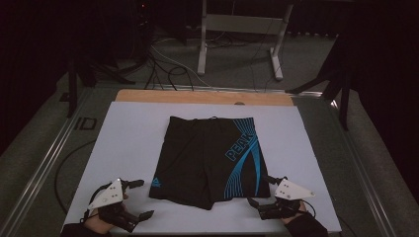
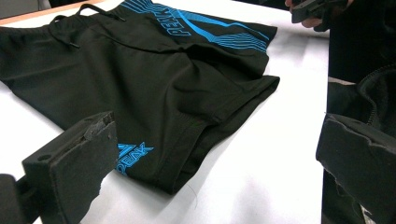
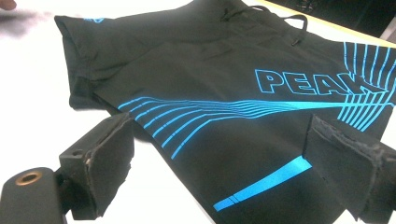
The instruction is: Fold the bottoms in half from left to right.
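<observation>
Looking along my left gripper (image 1: 139, 199), I see its fingers (image 2: 74, 163) spread wide with nothing between them, white worktop (image 1: 128, 143) showing through the gap. My right gripper (image 1: 260, 191) has its fingers (image 3: 100, 163) just as wide, and the hem of the shorts (image 1: 210, 158) lies in the gap below them; I cannot tell whether either finger touches the cloth.

The shorts lie flat at the middle of the worktop, waistband toward 12 o'clock and leg openings toward 6. They are black, with a thin drawstring (image 3: 292, 21) at the waist. On the leg at the 3 o'clock side, blue curved stripes fan upward beside the outlined word PEAK (image 3: 303, 83), and one broad blue bar (image 3: 266, 182) runs near the hem. On the other leg a small blue logo (image 2: 133, 154) sits just above the hem. The fabric shows soft folds near the crotch, and the hem on the logo side is slightly lifted.

My left gripper is near the corner of the hem at 7 o'clock, apart from it. My right is at the 5 o'clock corner, just beside the hem.

White surface is bare on both flanks at 9 and 3 o'clock, and along a narrower strip at 6. A wooden edge (image 1: 197, 97) borders the worktop at 12, with cables on the floor (image 1: 168, 69) beyond.
</observation>
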### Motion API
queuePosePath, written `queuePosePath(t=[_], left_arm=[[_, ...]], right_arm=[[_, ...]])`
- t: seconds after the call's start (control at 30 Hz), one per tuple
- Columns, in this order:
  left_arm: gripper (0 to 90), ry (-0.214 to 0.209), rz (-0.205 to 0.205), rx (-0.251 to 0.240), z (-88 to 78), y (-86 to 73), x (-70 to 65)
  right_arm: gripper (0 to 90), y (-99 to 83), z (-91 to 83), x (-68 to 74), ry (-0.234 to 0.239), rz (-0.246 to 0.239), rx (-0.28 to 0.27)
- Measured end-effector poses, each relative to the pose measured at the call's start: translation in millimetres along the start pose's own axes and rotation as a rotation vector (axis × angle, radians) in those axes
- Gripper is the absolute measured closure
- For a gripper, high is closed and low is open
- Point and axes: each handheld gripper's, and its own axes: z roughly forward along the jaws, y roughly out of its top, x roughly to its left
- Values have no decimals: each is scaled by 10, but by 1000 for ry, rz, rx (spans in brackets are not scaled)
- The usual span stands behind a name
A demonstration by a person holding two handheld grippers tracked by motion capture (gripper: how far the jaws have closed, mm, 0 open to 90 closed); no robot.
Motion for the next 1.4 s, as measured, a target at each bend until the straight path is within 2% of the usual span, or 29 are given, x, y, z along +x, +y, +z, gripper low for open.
queuePosePath(t=[0.5,0.77,0.83,0.93,1.03,1.17,1.27,1.37,1.4], left_arm=[[2,5,-5,-4,8,10,10],[2,8,5,-4,-3,82,-4],[3,12,11,4,-23,127,-3],[2,15,8,1,-47,158,2],[3,12,7,9,-91,218,21],[2,20,11,14,-123,263,39],[2,18,13,18,-165,338,46],[2,18,17,22,-181,371,58],[3,19,15,21,-190,397,67]], right_arm=[[90,21,0,11,8,0,13],[91,76,-14,28,9,2,11],[91,120,-23,36,8,-7,4],[91,189,-55,45,11,10,-10],[94,266,-80,49,3,0,-5],[94,336,-102,33,1,12,-19],[94,449,-108,21,9,17,-29],[94,562,-110,8,11,1,-28],[94,603,-107,8,18,6,-44]])
